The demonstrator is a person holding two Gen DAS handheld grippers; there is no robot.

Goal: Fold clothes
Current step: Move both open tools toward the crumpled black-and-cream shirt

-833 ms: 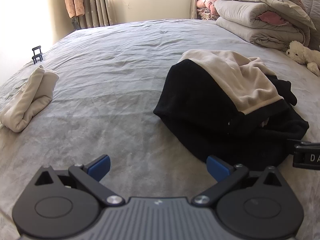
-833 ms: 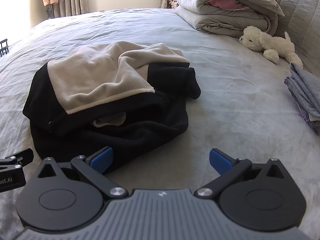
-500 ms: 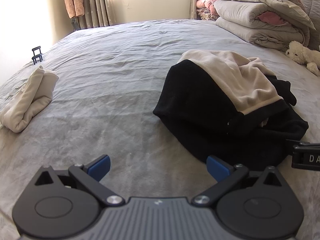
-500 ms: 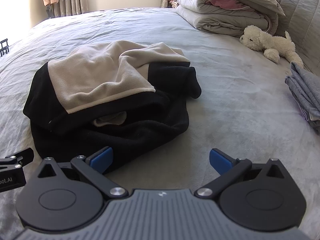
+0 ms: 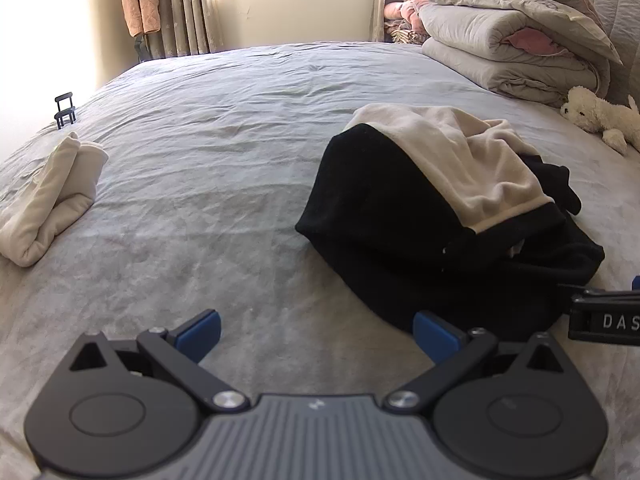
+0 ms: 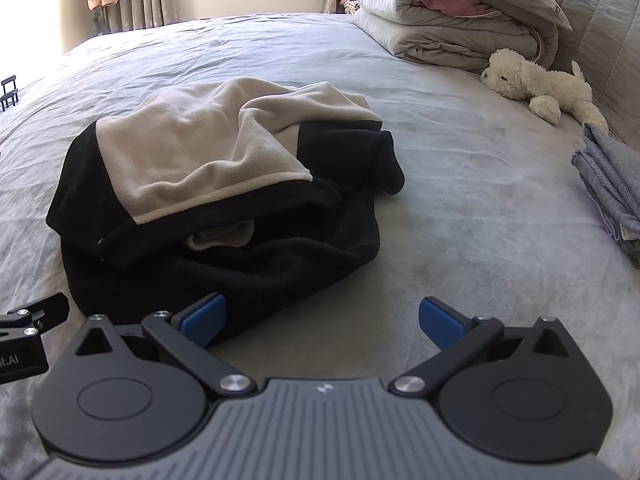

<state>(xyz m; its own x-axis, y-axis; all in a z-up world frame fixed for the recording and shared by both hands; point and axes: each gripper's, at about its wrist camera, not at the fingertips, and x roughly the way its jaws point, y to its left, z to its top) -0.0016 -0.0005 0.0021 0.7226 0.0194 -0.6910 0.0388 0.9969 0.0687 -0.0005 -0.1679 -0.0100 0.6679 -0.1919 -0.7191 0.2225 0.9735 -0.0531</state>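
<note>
Black-beige garment (image 6: pixel 224 184) crumpled just ahead of both released hand-held grippers: left (image 5: pixel 316 334), right (image 6: pixel 322 318).

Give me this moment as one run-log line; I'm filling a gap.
left gripper: open, empty | right gripper: open, empty | black-and-beige garment: crumpled, unfolded on bed | phase: pre-grasp

A crumpled black fleece garment with a large beige panel (image 6: pixel 200 168) lies in a loose heap on the grey bedsheet, unfolded. The beige part drapes over the top, rumpled into soft folds, while black fabric bunches around and beneath it, one black end (image 6: pixel 390 168) sticking out to the side. In the left wrist view the same heap (image 5: pixel 440 208) sits right of centre. A folded cream cloth (image 5: pixel 52 196) rests well apart at the bed's left edge. A folded grey garment (image 6: pixel 612 184) lies at the right edge.
</note>
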